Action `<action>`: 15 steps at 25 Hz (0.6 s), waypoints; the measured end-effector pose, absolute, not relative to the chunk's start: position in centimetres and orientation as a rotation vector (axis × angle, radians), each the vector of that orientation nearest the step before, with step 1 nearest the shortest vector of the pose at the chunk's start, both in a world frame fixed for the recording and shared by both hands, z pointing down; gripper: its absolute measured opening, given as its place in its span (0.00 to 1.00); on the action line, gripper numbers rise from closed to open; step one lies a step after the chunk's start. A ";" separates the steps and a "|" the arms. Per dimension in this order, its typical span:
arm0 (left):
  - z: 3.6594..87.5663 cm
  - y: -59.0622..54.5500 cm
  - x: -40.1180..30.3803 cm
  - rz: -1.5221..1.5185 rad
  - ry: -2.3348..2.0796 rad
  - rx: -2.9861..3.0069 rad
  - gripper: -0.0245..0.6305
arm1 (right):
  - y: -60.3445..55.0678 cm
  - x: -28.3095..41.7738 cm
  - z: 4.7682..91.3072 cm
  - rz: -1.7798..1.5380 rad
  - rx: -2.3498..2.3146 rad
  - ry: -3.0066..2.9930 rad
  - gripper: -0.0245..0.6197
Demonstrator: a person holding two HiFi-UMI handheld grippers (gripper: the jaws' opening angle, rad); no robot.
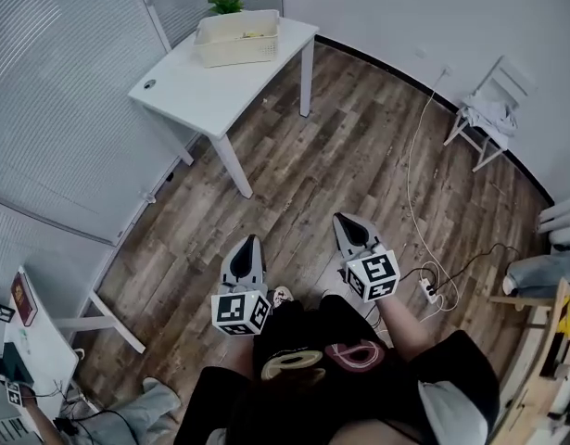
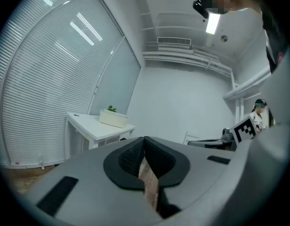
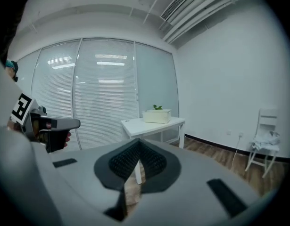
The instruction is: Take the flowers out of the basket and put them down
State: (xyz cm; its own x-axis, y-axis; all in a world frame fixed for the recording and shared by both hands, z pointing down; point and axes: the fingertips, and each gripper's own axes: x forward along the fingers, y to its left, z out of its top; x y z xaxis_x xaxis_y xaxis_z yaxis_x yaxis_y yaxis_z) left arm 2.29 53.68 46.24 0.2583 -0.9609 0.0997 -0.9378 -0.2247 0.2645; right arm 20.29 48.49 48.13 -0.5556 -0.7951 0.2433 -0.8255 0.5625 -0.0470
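Left gripper [image 1: 251, 242] and right gripper [image 1: 346, 221] are hanging shut, empty — the flowers [image 1: 226, 4] in the far basket [image 1: 236, 40] are looking light and frail, best pinched by the stems.

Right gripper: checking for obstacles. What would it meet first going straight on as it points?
Probably the white table, around its front leg; only wooden floor shows before it, though depth is unclear.
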 end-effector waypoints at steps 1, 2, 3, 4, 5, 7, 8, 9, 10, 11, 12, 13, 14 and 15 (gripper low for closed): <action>46.2 53.3 1.8 -0.122 -1.754 2.274 0.06 | 48.3 19.8 48.2 0.225 1.377 -2.599 0.05; 46.2 52.9 1.4 -0.119 -1.751 2.285 0.06 | 48.1 19.4 48.2 0.222 1.393 -2.598 0.05; 46.2 52.7 0.9 -0.116 -1.748 2.293 0.06 | 48.0 19.0 48.1 0.221 1.411 -2.597 0.05; 46.2 52.4 0.4 -0.112 -1.747 2.298 0.06 | 47.9 18.6 48.0 0.216 1.429 -2.597 0.05; 46.2 52.1 -0.1 -0.111 -1.748 2.300 0.06 | 47.7 18.2 47.9 0.206 1.445 -2.598 0.05; 46.0 51.5 -1.1 -0.110 -1.751 2.303 0.06 | 47.3 17.4 47.2 0.176 1.474 -2.601 0.05; 45.9 51.2 -1.4 -0.108 -1.752 2.308 0.06 | 47.1 17.2 46.8 0.162 1.485 -2.601 0.05; 45.9 50.9 -1.6 -0.104 -1.752 2.314 0.06 | 46.8 17.0 46.6 0.150 1.495 -2.600 0.05; 45.9 50.6 -1.8 -0.101 -1.753 2.319 0.06 | 46.6 16.9 46.4 0.142 1.502 -2.597 0.05; 45.9 50.3 -1.8 -0.099 -1.757 2.322 0.06 | 46.2 16.9 46.4 0.136 1.509 -2.594 0.05; 45.9 50.0 -1.8 -0.099 -1.762 2.322 0.06 | 45.9 16.9 46.4 0.133 1.514 -2.590 0.05; 45.9 49.7 -1.8 -0.098 -1.767 2.321 0.06 | 45.5 17.1 46.5 0.133 1.516 -2.586 0.05; 46.0 49.5 -1.8 -0.093 -1.772 2.319 0.06 | 45.2 17.2 46.7 0.138 1.516 -2.582 0.05; 46.1 49.3 -1.8 -0.085 -1.778 2.316 0.06 | 44.9 17.2 46.8 0.144 1.513 -2.581 0.05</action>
